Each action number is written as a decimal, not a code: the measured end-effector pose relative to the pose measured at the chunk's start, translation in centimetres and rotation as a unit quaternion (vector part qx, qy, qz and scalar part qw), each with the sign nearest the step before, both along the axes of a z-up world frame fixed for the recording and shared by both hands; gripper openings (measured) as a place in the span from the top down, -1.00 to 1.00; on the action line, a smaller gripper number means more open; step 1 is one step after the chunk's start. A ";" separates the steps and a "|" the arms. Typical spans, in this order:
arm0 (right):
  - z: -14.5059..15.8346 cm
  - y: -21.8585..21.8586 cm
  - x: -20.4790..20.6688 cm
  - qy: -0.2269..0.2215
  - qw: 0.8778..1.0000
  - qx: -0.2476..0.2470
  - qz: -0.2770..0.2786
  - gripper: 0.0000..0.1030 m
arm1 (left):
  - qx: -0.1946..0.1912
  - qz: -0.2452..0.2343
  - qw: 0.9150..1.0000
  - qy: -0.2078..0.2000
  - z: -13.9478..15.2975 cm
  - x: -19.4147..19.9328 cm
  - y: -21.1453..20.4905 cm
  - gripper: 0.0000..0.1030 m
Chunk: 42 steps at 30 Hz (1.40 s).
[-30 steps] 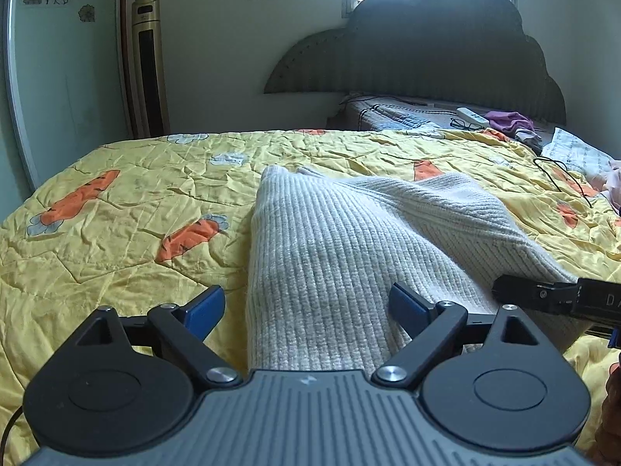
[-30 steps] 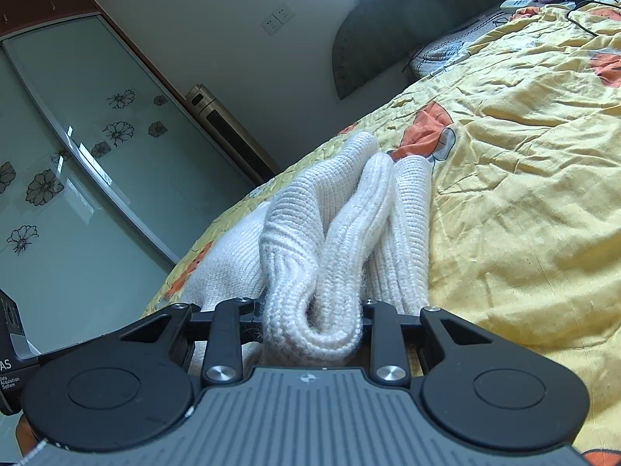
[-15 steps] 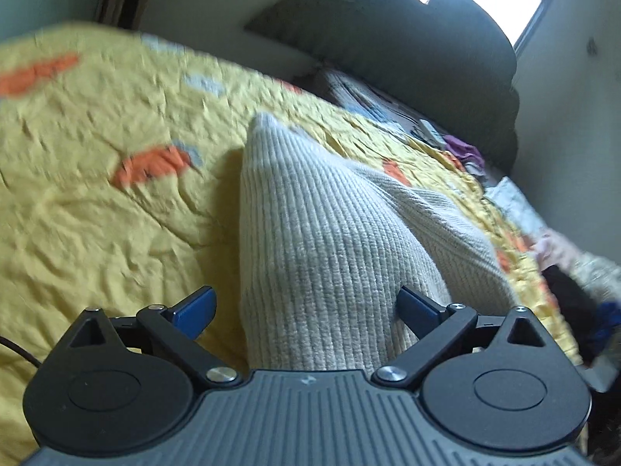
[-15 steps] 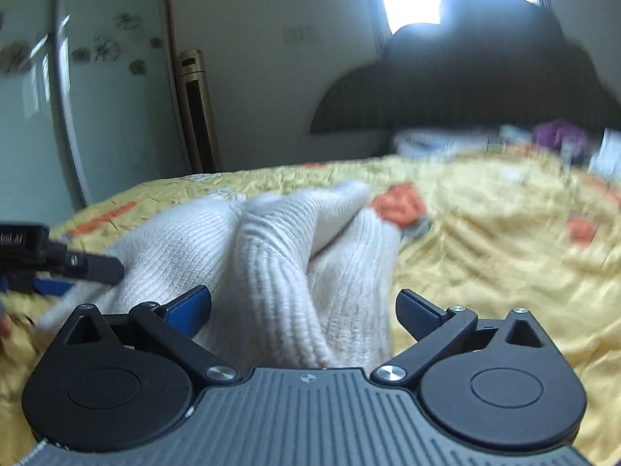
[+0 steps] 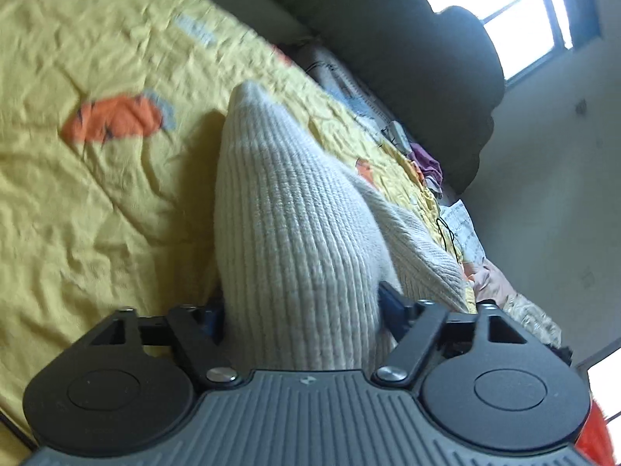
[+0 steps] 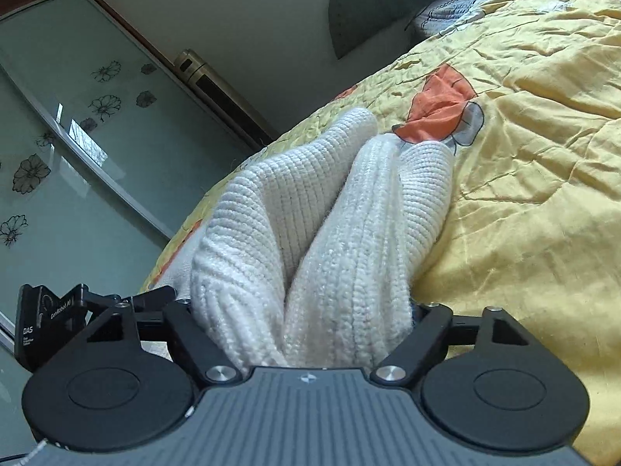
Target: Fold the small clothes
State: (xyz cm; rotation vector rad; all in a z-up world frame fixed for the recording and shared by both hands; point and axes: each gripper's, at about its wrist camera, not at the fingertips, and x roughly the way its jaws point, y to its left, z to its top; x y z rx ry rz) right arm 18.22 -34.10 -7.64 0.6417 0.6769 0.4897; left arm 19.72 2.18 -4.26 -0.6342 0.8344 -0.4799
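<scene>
A white ribbed sweater [image 5: 295, 213] lies folded on the yellow quilt [image 5: 97, 194]. In the left wrist view one folded edge rises as a ridge straight into my left gripper [image 5: 299, 306]. Its jaws are closing, and both blue pads touch the knit's sides. In the right wrist view the sweater [image 6: 310, 202] is bunched into thick rolls that fill my right gripper [image 6: 300, 310]. Those jaws are also closing, and the knit bulges over both fingers and hides the pads. The left gripper's black housing [image 6: 46, 322] shows at the left edge.
The quilt [image 6: 543, 194] spreads wide on both sides of the sweater. A dark headboard [image 5: 407, 58] stands at the far end, with a purple cloth [image 5: 427, 163] and a black cable [image 5: 446, 229] near it. Glass wardrobe doors [image 6: 77, 136] and a tower unit [image 6: 217, 85] stand beside the bed.
My left gripper rolled, moved in over the sweater's edge and narrowed from wide open onto the knit. My right gripper let go of the bunched rolls, opened wide, then narrowed on them again.
</scene>
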 end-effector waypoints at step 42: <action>2.1 5.0 -8.6 -0.025 0.989 -0.133 -0.062 -0.96 | 0.293 0.086 0.940 -0.151 3.2 -11.3 1.6 -0.56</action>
